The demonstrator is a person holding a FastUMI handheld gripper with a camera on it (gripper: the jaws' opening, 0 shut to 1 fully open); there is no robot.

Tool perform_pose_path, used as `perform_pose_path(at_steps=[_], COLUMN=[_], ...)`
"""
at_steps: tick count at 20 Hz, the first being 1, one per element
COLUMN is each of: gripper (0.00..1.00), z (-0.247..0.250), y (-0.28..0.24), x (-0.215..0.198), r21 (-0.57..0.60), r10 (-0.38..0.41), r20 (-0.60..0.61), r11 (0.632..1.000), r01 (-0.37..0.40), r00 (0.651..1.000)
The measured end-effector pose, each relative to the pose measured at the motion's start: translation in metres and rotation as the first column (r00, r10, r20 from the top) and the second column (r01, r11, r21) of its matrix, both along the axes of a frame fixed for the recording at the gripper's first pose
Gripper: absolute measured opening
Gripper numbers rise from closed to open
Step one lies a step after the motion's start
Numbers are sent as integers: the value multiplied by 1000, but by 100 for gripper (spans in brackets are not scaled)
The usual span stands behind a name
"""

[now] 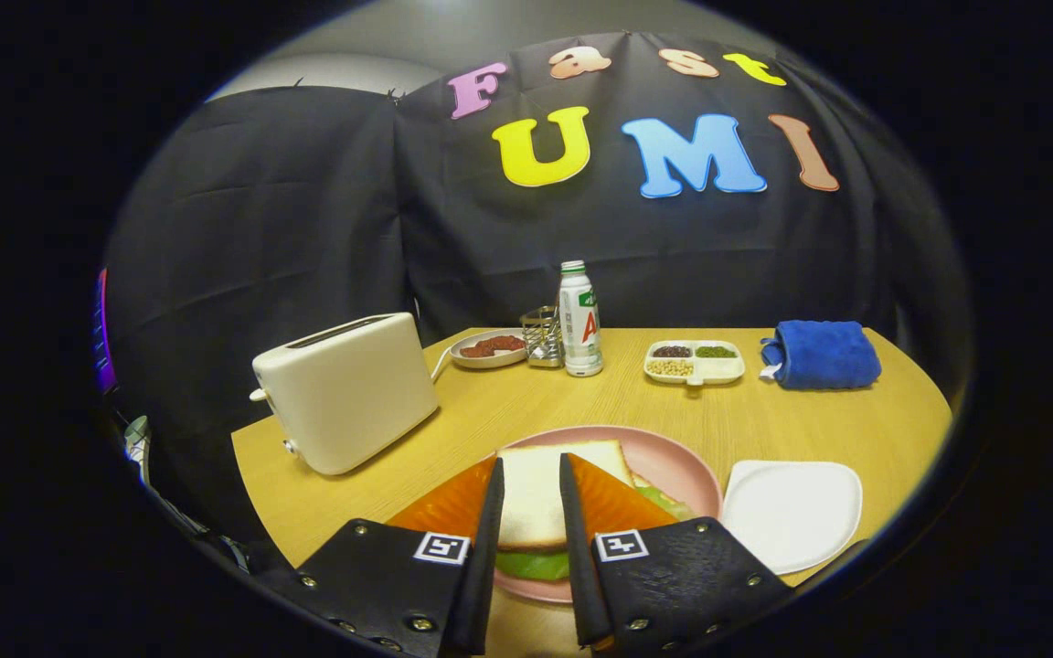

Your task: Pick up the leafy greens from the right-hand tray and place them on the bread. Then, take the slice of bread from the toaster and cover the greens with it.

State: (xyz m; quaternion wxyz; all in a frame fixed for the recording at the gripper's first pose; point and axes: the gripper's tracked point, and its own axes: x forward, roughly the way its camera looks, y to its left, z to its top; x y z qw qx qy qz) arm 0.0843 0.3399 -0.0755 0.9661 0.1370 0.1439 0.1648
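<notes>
While the hand-held gripper [528, 475] hovers low over the round pink plate [673, 461], the square white bread slice [540, 498] is seen lying flat between its fingers, atop green leafy greens [536, 564]. A narrow gap is kept between the fingers; whether the slice is pressed cannot be told. The cream toaster [348, 388] is set well apart, ahead and leftward.

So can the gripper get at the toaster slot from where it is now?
Probably yes. The gripper hangs with its fingers apart over the bread on the pink plate. The toaster stands beyond on the left, with bare table between them.
</notes>
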Motion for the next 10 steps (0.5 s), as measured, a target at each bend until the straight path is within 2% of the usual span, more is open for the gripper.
perform_pose_path(at_steps=[5, 10], gripper=[36, 36], z=[46, 73], y=[-60, -132], x=[7, 2], r21=[-50, -53], r10=[-63, -62], r20=[98, 151], r11=[996, 996], r01=[68, 70], r00=[993, 987])
